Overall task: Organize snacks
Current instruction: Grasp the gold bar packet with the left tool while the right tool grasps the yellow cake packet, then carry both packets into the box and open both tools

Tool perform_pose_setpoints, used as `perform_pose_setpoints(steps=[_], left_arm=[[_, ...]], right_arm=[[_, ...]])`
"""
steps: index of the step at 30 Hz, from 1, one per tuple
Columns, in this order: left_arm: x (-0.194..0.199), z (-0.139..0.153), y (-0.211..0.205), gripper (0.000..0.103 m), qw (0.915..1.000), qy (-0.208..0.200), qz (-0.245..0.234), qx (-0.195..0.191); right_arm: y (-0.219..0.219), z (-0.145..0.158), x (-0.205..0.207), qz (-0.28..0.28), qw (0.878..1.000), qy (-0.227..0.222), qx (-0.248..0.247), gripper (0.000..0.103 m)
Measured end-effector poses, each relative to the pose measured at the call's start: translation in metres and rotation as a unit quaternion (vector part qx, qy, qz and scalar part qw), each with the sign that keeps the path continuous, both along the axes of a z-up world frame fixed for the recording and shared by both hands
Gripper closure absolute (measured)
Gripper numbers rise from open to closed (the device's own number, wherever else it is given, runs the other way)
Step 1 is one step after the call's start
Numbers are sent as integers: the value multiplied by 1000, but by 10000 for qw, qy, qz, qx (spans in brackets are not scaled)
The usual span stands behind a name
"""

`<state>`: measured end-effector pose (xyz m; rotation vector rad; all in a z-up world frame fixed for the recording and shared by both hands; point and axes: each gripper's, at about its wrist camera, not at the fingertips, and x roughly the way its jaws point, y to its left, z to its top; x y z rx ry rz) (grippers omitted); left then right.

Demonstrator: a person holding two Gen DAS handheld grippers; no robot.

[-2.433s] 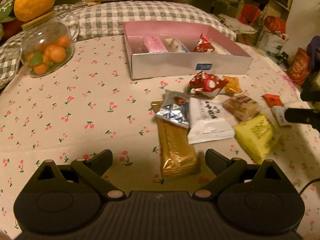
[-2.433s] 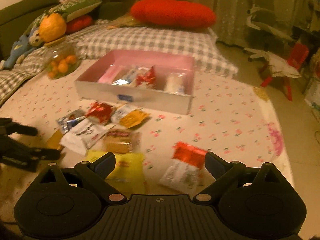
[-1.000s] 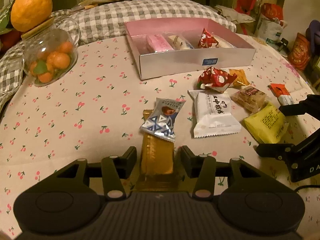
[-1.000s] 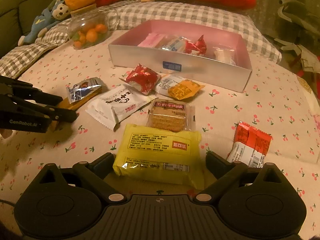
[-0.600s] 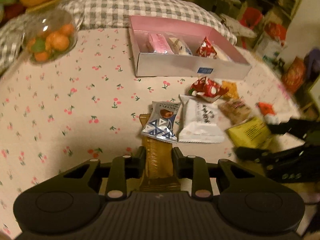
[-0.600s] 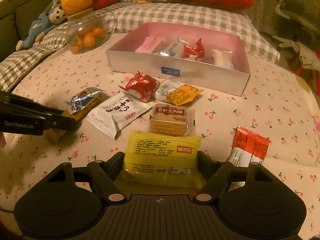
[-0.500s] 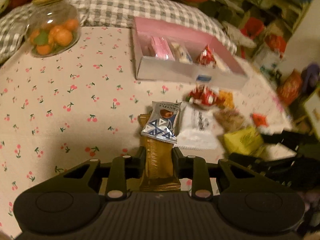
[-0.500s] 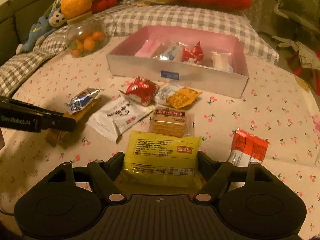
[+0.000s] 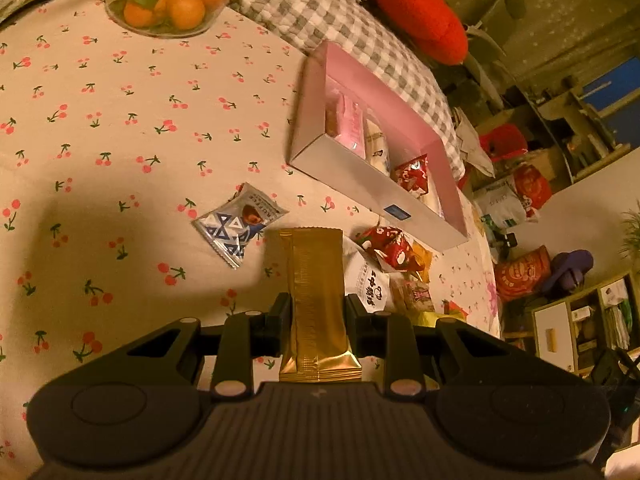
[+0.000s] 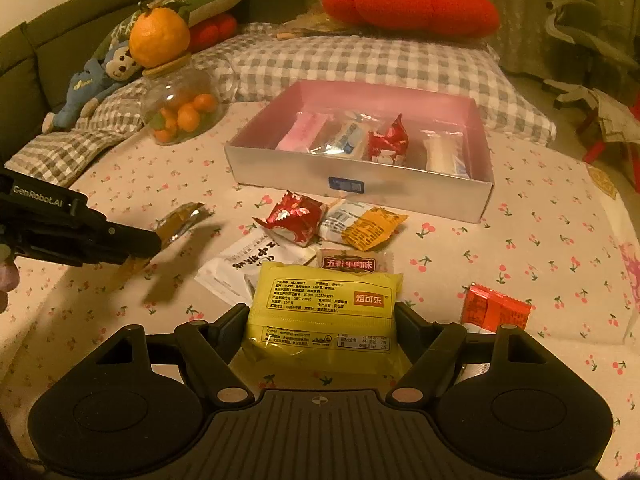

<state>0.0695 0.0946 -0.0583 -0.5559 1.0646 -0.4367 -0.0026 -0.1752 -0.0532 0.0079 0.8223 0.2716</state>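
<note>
My left gripper [image 9: 318,310] is shut on a long gold snack packet [image 9: 316,268], held off the cherry-print cloth and tilted. A blue-and-silver packet [image 9: 238,224] lies on the cloth just left of it. My right gripper [image 10: 320,316] is shut on a wide yellow packet [image 10: 326,300], raised a little above the loose pile. The pink box [image 10: 360,180] stands beyond with several snacks in a row; it also shows in the left wrist view, the pink box [image 9: 344,168] lying to the upper right. In the right wrist view the left gripper [image 10: 154,242] enters from the left with the gold packet [image 10: 180,218].
Loose on the cloth are a red packet [image 10: 294,216], an orange-and-white packet [image 10: 364,224], a white packet [image 10: 248,260], a brown biscuit pack [image 10: 352,263] and a red-and-white packet [image 10: 494,308]. A glass jar of oranges [image 10: 180,108] stands far left. Checked cushions lie behind the box.
My left gripper closed on the gold packet, lifted it and rolled; the blue-and-silver packet slid off onto the cloth. My right gripper closed on the yellow packet and raised it.
</note>
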Motion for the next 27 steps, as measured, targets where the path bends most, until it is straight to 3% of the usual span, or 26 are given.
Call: perform_pose_setpoints(steps=[27], left_arm=[[8, 27, -19, 77, 9987, -442, -167, 186]], right_arm=[[-7, 32, 18, -283, 9989, -234, 302, 25]])
